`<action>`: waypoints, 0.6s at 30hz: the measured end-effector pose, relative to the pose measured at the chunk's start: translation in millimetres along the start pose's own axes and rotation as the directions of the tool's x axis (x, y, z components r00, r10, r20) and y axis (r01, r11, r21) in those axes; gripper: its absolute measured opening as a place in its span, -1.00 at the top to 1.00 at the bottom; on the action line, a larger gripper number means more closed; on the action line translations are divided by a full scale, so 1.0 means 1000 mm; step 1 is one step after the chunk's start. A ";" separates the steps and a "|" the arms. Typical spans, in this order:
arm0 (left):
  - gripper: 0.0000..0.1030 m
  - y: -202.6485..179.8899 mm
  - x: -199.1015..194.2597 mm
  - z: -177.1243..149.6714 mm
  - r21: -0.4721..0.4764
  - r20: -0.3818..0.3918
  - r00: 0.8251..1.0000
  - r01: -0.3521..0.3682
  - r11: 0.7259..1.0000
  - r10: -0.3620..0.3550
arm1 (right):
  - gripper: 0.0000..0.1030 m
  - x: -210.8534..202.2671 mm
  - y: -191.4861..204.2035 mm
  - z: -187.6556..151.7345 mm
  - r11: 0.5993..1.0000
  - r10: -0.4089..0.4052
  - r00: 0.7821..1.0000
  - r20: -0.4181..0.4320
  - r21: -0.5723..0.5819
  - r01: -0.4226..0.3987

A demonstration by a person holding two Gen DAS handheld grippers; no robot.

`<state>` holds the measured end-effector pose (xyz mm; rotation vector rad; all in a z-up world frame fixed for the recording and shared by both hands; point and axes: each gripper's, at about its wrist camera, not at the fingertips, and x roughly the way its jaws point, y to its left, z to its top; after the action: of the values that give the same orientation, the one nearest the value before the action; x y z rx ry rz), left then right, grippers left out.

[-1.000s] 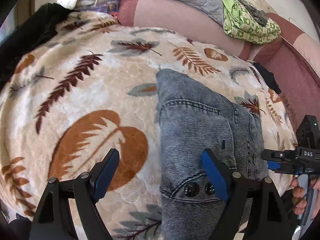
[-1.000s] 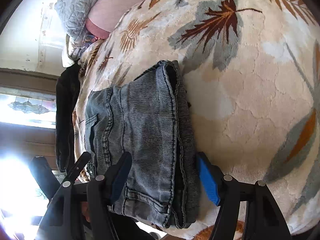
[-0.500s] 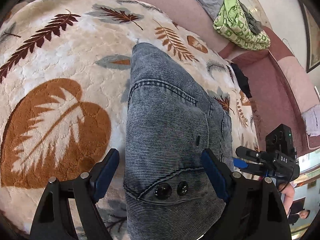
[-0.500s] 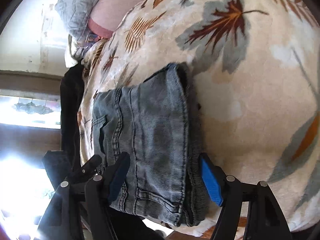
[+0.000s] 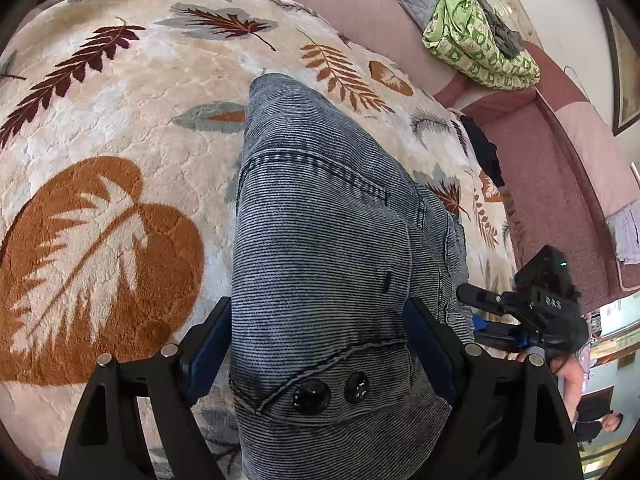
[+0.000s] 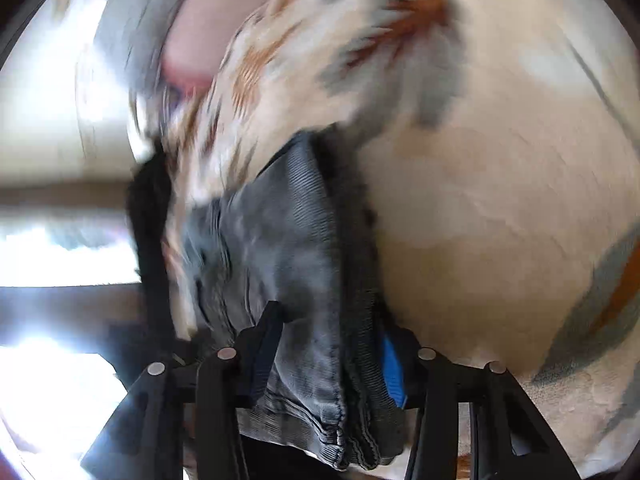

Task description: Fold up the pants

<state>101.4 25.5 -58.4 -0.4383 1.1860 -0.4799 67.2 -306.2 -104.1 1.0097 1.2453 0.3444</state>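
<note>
Folded gray pants (image 5: 320, 240) on a leafy blanket (image 5: 120, 128), a gripper at each end.

Lying in a thick folded stack in the middle of the blanket, two dark buttons (image 5: 312, 398) showing at the near end. Near end sitting between the spread blue pads of the left gripper (image 5: 320, 344), cloth filling the gap; can't tell if pinched or only touched. Far right side caught by the right gripper (image 6: 328, 360), jaws closing with the folded edge between them, picture blurry. Farther off, a pink couch (image 5: 540, 160) with a green cloth (image 5: 476, 40) on its back.
</note>
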 end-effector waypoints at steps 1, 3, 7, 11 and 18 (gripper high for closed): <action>-0.64 0.001 0.000 0.000 0.000 -0.001 1.000 0.002 1.000 -0.002 | 0.13 0.002 0.001 0.001 1.000 -0.002 1.000 -0.010 -0.018 0.002; -0.64 0.000 0.000 0.000 0.003 0.003 1.000 0.002 1.000 -0.002 | 0.15 0.004 0.008 0.001 0.997 -0.036 0.999 -0.013 -0.066 0.035; -0.35 -0.006 0.002 0.000 0.035 0.009 0.999 -0.044 0.998 0.044 | 0.55 0.010 0.027 -0.004 0.983 -0.101 0.995 0.002 -0.152 0.100; 0.09 -0.013 -0.003 -0.002 0.091 0.029 0.995 -0.095 0.991 0.093 | 0.64 0.004 0.042 -0.012 0.971 -0.102 0.994 0.042 -0.211 0.108; 0.42 -0.040 -0.027 -0.004 0.199 0.120 0.984 -0.155 0.968 0.133 | 0.73 -0.021 0.079 -0.021 0.954 -0.036 0.995 0.094 -0.292 0.062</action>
<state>84.5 8.2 -16.3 -0.1938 1.0445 -0.4440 64.3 -268.4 -28.3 0.7290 1.0997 0.4287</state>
